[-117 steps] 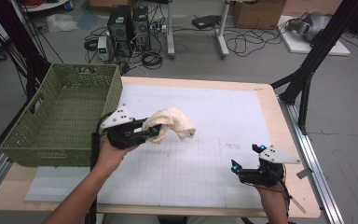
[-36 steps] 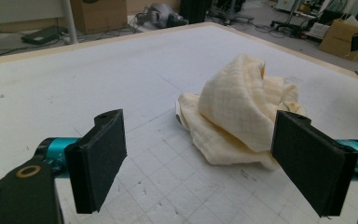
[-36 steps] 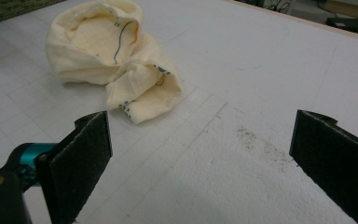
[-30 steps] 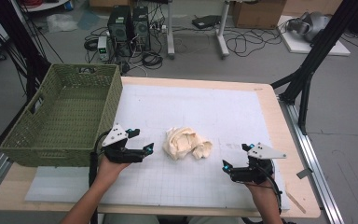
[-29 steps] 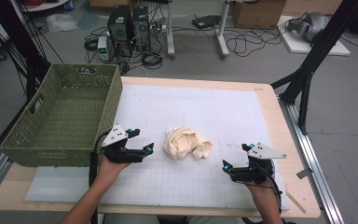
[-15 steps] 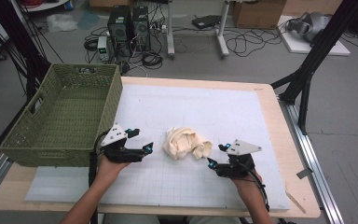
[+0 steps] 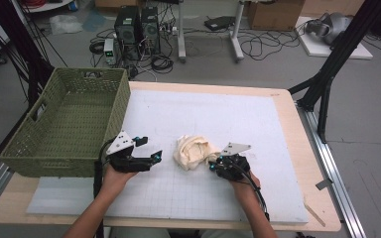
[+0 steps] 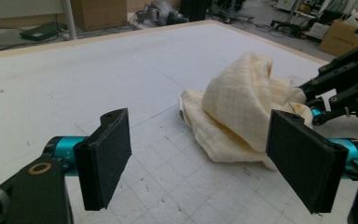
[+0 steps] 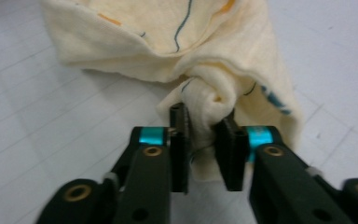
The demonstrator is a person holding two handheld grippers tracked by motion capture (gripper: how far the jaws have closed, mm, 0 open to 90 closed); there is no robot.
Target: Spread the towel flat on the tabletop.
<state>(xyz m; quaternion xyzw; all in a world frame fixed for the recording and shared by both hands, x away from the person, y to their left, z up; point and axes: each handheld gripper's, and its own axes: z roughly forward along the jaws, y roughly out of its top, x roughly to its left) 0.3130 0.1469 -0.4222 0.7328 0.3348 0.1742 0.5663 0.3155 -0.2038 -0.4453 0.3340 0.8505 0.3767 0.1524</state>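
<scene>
From the high view, a person sat at a table (image 7: 287,124) covered by a white gridded mat (image 7: 198,119), a two-jaw gripper in each hand. A crumpled cream cloth (image 7: 194,151) lay on the mat near the front centre. A green woven basket (image 7: 67,126) stood at about ten o'clock from the cloth, at the table's left edge, with nothing inside it. The left gripper (image 7: 151,157) sat at nine o'clock from the cloth, near it but not touching. The right gripper (image 7: 216,164) met the cloth's edge at about four o'clock.

In the left gripper view, that gripper's two black jaws stood wide apart with only bare mat between them. The cloth (image 8: 242,114) lay ahead at about one o'clock, heaped in soft folds, and the right gripper (image 8: 313,100) reached into it from three o'clock.

In the right gripper view, the jaws had just been closing and were pinched on a bunched fold of the cloth (image 9: 200,60), fabric squeezed between the pads.

Judging by this, the work was at an early stage: one corner was gripped, while the cloth lay crumpled on the mat, neither spread, folded nor moved to the basket.
</scene>
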